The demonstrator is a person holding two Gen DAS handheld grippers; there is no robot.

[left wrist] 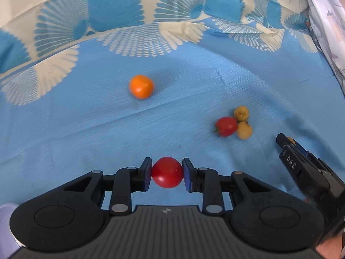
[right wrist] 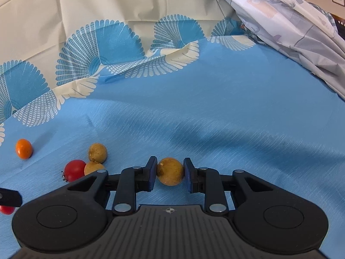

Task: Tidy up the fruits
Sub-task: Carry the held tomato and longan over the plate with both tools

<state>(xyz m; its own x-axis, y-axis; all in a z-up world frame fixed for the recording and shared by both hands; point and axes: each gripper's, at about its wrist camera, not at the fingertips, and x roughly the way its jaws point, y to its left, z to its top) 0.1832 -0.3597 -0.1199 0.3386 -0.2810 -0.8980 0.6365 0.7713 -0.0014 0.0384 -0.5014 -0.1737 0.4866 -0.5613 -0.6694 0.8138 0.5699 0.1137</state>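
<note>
- Left tool (left wrist: 167, 172): both pads pressed on a red tomato (left wrist: 167, 172), clamped at its L and R sides; tomato sits between the blue pads, over the blue cloth (left wrist: 86, 133).
- Right tool (right wrist: 170, 171): pads closed on a tan-yellow round fruit (right wrist: 170, 174), gripped side to side, just over the cloth.
- In left wrist view the right tool shows at the lower R edge, black w/ white lettering, a bit of tan fruit peeking at its tip.
- In right wrist view a black tip of the left tool and a sliver of its red tomato show at the far L edge.
- Nearest loose group: a second red tomato (left wrist: 226, 126) w/ green stem end, touching two tan fruits, one behind (left wrist: 241, 113) and one beside (left wrist: 244, 130). Cluster lies on the cloth btwn the two tools, closer to the right one.
- Further out: an orange fruit (left wrist: 141, 86) alone on the cloth, well apart from the cluster, to its L.
- Cloth covers the surface; plain blue in the middle, cream and blue fan pattern at the far border, which rises up wrinkled behind.
- Far R: a pale printed fabric (right wrist: 297, 28), bunched in folds, resting against the cloth edge.
- Some motion blur in left wrist view.
</note>
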